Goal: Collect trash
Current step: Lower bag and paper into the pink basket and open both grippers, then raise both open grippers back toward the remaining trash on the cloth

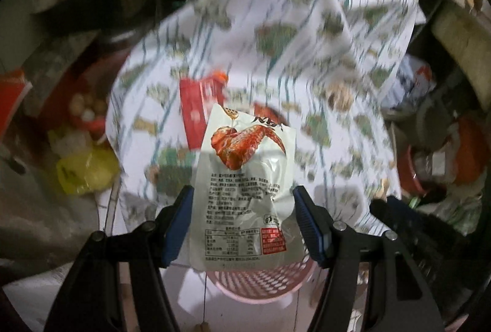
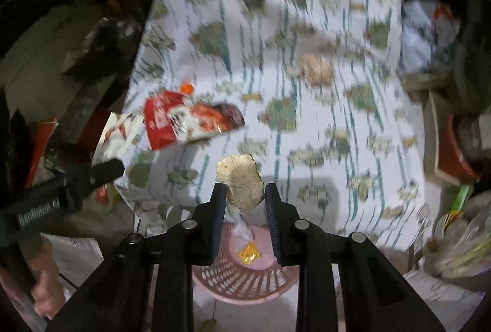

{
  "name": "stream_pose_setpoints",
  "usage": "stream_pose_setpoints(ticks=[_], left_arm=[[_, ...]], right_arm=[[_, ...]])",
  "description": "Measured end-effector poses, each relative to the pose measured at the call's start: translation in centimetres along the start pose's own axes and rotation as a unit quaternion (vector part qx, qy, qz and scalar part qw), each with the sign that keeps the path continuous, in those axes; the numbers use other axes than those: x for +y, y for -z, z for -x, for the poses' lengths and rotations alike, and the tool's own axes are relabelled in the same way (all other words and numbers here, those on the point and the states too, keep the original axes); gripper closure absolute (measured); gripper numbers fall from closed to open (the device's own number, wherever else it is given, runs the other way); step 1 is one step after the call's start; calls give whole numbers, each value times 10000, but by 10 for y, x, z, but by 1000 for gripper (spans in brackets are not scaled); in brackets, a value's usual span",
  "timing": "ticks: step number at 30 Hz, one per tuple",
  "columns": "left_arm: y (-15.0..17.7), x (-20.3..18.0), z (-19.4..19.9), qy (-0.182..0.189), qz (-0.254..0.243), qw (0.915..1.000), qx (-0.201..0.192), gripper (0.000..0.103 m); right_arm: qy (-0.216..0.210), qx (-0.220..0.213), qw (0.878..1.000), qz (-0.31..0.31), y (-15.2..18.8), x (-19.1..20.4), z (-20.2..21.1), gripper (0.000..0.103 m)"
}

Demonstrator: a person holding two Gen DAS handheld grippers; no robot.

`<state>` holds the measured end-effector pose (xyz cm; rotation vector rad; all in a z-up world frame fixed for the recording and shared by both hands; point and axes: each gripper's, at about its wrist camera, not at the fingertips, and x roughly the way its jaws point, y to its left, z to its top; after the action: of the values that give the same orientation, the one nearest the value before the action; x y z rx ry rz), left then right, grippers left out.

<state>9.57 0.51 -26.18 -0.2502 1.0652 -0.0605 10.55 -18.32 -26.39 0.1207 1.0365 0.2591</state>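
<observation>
A person's left tongs point(image 1: 242, 218) grip a crumpled silver-white snack pouch point(image 1: 242, 187) by its side edges, holding it above a pink perforated plastic basket point(image 1: 260, 283) that stands below the front edge of the desk. The pouch carries a picture of a glazed red chicken wing, dense small print, a nutrition table and a red box at lower right; none of the characters can be read. Behind it, a red and white snack wrapper point(image 1: 196, 107) lies on the white cloth printed with green motifs and teal stripes point(image 1: 307, 34) that covers the desk. At left a yellow crumpled bag point(image 1: 86, 169) sits among dark clutter.

The right tongs point(image 2: 245, 193) are closed on a beige, ragged scrap of crumpled paper point(image 2: 241, 181), held over the same pink basket point(image 2: 245, 283), where a small yellow-orange wrapper point(image 2: 249, 253) lies inside. The red wrapper point(image 2: 187, 120) rests on the patterned cloth point(image 2: 322, 117), its lettering smeared. At far left the other tool's black arm point(image 2: 64, 187) bears pale lettering too blurred to read, with a hand point(image 2: 46, 286) below it.

The room is dim; blur softens the cloth and the piled objects at both sides, which cannot be identified.
</observation>
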Motion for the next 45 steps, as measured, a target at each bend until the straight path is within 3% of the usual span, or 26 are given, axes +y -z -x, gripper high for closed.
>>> stream_pose_setpoints(ticks=[9,15,20,24,27,29,34,36,37,38,45], left_arm=[[54,-6,-61,94,-232,9920,1236,41],[76,-14,-98,56,-415,9815,1867,40],[83,-13,-121,-122,-505,9774,2048,40],[82,-8,-141,66,-329,9733,2273,40],[84,-15,-149,-333,-686,9746,2106,40],[88,-19,-155,-404,-851,9735,2082,40],[92,-27,-159,-531,-988,9741,1965,14],[90,-31,-155,-635,-1208,9733,1843,11],[89,-31,-155,-642,-1244,9728,1845,8],[89,-32,-154,-625,-1253,9730,1835,8],[87,-32,-147,-634,-1253,9742,1767,8]], right_arm=[[-314,1266,9885,-759,39,-35,-69,75],[-230,1701,9811,-890,56,-44,-100,75],[-92,1887,9775,-942,68,-50,-120,75],[-23,2026,9742,-993,71,-52,-138,75],[-58,2077,9726,-1042,72,-55,-147,75],[-17,2081,9728,-1015,72,-57,-149,75],[-135,2028,9727,-1123,68,-59,-149,74],[-233,2032,9713,-1212,68,-60,-149,66],[-262,2038,9703,-1275,67,-61,-148,45],[-251,1988,9705,-1342,67,-63,-147,35],[-64,1816,9762,-1184,60,-59,-138,35]])
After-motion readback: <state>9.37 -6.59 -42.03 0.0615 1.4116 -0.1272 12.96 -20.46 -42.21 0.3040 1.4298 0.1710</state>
